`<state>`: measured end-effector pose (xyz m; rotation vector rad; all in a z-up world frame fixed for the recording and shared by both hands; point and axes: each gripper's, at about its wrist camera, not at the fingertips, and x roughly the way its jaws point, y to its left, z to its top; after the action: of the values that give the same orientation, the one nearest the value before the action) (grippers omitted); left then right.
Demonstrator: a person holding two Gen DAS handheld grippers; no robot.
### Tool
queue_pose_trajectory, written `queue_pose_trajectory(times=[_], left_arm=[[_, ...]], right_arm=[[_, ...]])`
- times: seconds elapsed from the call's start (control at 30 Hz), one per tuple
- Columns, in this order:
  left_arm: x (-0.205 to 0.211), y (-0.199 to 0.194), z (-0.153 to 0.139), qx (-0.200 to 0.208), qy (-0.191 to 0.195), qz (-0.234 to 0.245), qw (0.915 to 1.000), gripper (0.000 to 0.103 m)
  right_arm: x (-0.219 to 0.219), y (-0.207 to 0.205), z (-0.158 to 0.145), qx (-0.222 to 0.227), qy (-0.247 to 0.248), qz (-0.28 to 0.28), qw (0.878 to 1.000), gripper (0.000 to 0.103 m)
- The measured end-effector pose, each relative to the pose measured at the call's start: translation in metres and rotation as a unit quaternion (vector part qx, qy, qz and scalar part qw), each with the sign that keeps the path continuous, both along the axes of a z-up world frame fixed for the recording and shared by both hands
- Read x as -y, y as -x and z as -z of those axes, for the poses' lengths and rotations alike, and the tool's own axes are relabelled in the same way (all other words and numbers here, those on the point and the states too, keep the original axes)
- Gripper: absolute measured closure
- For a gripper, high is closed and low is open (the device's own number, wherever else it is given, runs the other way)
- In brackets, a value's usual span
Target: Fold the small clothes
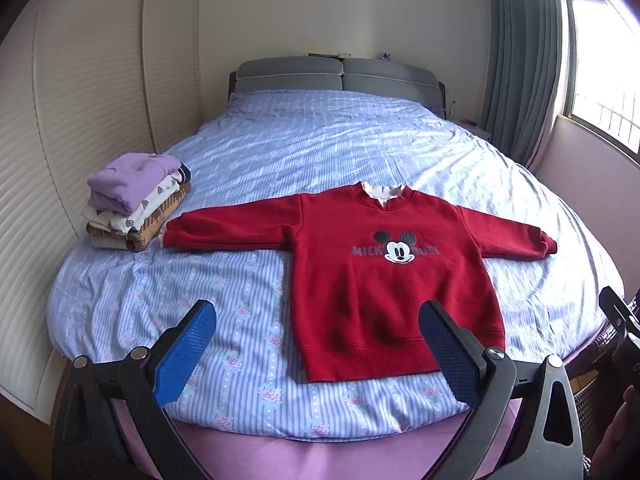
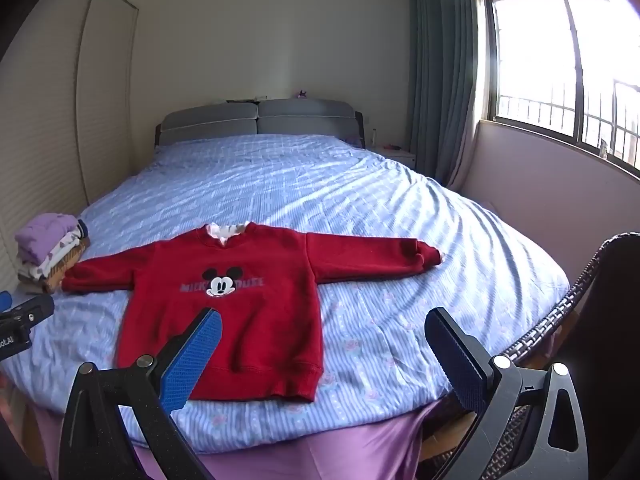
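Note:
A small red sweatshirt (image 1: 352, 280) with a cartoon mouse print lies flat, front up, on the blue striped bedspread (image 1: 280, 144), both sleeves spread out sideways; it also shows in the right wrist view as the sweatshirt (image 2: 248, 312). My left gripper (image 1: 318, 320) hovers above the bed's near edge, open, its blue pads wide apart over the hem's left part. My right gripper (image 2: 324, 328) is open too, hanging over the hem's right corner. Nothing sits between either pair of fingers. A corner of the left gripper (image 2: 24, 316) shows at the far left of the right wrist view.
A stack of folded clothes (image 1: 136, 204) with a purple piece on top sits at the bed's left edge, just past the left sleeve cuff. A wardrobe wall runs along the left. A dark wicker chair (image 2: 580, 308) stands right of the bed, with a window behind.

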<state>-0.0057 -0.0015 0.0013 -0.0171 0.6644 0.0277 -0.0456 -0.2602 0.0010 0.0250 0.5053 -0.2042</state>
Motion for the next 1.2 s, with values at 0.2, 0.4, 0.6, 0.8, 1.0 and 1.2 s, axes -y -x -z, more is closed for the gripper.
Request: queue_pose_trajectory(times=[0.2,0.4,0.6,0.8,1.0,1.2], left_arm=[[-0.004,0.004,-0.006,0.004,0.002,0.002,1.0000,0.000],[-0.001,0.006,-0.008,0.007,0.002,0.007,0.9999,0.000],[-0.001,0.007,-0.010,0.007,0.005,0.011,0.9999,0.000],[-0.002,0.010,-0.012,0.009,0.005,0.009,0.9999,0.000],[-0.002,0.010,-0.012,0.001,0.009,0.015,0.9998,0.000],[-0.001,0.006,-0.010,-0.014,0.010,0.019,0.9997,0.000]], right_arm=[[-0.003,0.001,-0.001,0.000,0.004,0.000,1.000,0.001],[-0.002,0.002,-0.001,0.002,0.004,0.001,1.000,0.001],[0.000,0.005,-0.005,0.003,-0.002,-0.005,1.000,0.001],[0.000,0.004,-0.006,0.000,-0.008,-0.006,1.000,0.001],[0.002,0.004,-0.007,-0.003,-0.014,-0.008,1.000,0.001],[0.004,0.003,-0.006,-0.010,-0.015,-0.009,1.000,0.001]])
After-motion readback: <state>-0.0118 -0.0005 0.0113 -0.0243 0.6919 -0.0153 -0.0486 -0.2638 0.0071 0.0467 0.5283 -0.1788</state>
